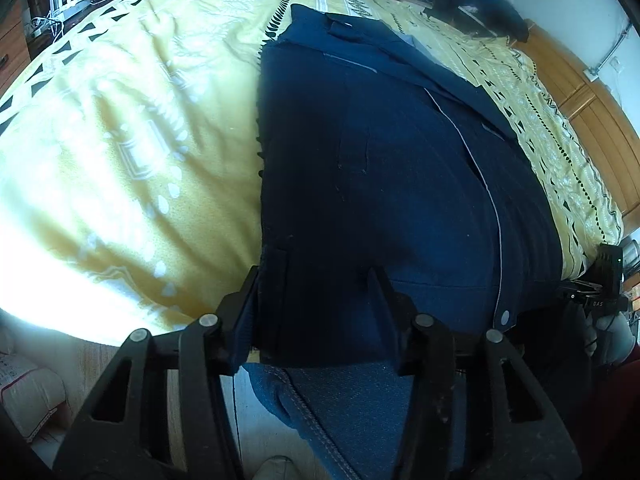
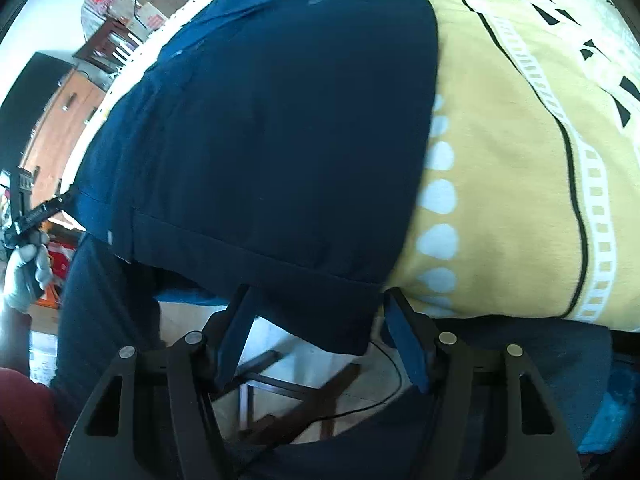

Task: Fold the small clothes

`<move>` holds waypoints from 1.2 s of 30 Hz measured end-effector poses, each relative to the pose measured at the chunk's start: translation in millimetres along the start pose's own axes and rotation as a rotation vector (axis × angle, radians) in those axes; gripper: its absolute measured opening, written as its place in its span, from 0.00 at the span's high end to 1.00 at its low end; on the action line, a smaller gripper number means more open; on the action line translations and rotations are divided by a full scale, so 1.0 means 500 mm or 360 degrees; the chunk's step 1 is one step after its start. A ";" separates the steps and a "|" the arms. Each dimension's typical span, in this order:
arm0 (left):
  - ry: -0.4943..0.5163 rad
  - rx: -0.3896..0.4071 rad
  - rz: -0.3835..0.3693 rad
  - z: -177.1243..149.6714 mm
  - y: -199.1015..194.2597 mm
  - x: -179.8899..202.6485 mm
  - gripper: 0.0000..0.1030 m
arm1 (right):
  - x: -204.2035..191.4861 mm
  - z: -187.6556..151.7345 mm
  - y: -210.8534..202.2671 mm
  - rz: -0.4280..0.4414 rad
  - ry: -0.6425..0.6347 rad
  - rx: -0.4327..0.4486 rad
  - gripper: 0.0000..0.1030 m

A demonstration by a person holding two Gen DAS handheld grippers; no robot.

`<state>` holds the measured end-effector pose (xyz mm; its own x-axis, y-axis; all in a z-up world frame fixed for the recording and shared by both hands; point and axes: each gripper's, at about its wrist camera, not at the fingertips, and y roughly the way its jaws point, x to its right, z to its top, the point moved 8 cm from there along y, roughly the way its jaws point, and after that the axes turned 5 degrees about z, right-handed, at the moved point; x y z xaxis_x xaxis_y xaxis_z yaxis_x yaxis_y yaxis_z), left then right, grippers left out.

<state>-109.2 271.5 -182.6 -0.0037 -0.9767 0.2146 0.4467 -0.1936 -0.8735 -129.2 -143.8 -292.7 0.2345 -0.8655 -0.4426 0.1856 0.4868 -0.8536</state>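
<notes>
A navy shirt (image 1: 380, 160) with white piping and a pale button (image 1: 505, 315) lies flat on a yellow patterned bedspread (image 1: 140, 140). Its near hem reaches the bed's edge. My left gripper (image 1: 312, 284) straddles the hem's left corner, with the cloth lying flat between its spread fingers and no pinch showing. In the right wrist view the same shirt (image 2: 280, 120) fills the middle, and its hem corner hangs between the fingers of my right gripper (image 2: 316, 312), which stands open around it. Each view catches the other gripper at its side, held in a gloved hand (image 2: 24, 276).
The bedspread (image 2: 500, 200) stretches bare to the shirt's right. The person's jeans (image 1: 348, 412) press against the bed's edge. A dark wooden chair frame (image 2: 280, 392) and a cable lie on the floor below. Wooden cabinets (image 1: 592, 92) and boxes (image 2: 152, 8) ring the bed.
</notes>
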 end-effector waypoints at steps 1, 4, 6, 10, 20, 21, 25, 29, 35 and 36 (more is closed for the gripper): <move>-0.0009 0.0001 -0.0005 0.000 0.000 -0.001 0.53 | -0.003 0.000 0.003 0.0003 -0.0006 -0.0003 0.32; 0.0033 -0.0002 0.0019 -0.002 0.001 0.001 0.88 | 0.001 -0.002 0.009 0.0003 0.0003 -0.0017 0.58; 0.0018 0.0026 -0.0047 0.004 -0.013 0.007 0.91 | -0.001 0.005 -0.012 0.0114 0.0042 0.0031 0.75; -0.0103 0.0141 -0.0238 0.043 -0.070 0.027 0.94 | -0.042 0.033 -0.102 0.0244 0.0000 0.0202 0.79; -0.0330 0.0455 -0.0554 0.298 -0.177 0.033 0.93 | -0.039 0.266 -0.350 0.0506 0.0053 0.0647 0.85; -0.0319 0.0466 -0.0542 0.328 -0.169 0.039 0.92 | -0.027 0.294 -0.357 0.0505 0.0055 0.0660 0.86; -0.0285 0.0426 -0.0490 0.443 -0.098 0.066 0.91 | 0.030 0.465 -0.330 0.0459 0.0092 0.0644 0.86; -0.0265 0.0296 -0.0415 0.523 0.029 0.069 0.90 | 0.116 0.621 -0.244 0.0423 0.0154 0.0553 0.94; -0.0352 -0.0080 -0.0203 0.536 0.301 0.031 0.77 | 0.213 0.757 -0.079 0.0200 0.0081 0.0395 0.86; -0.0342 -0.0120 -0.0180 0.527 0.315 0.026 0.77 | 0.217 0.765 -0.071 0.0196 0.0058 0.0390 0.80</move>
<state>197.0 252.7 -202.4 0.1441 -0.9079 0.3935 0.3860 -0.3146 -0.8672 254.8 -210.0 -205.2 0.2361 -0.7994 -0.5525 0.3844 0.5990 -0.7025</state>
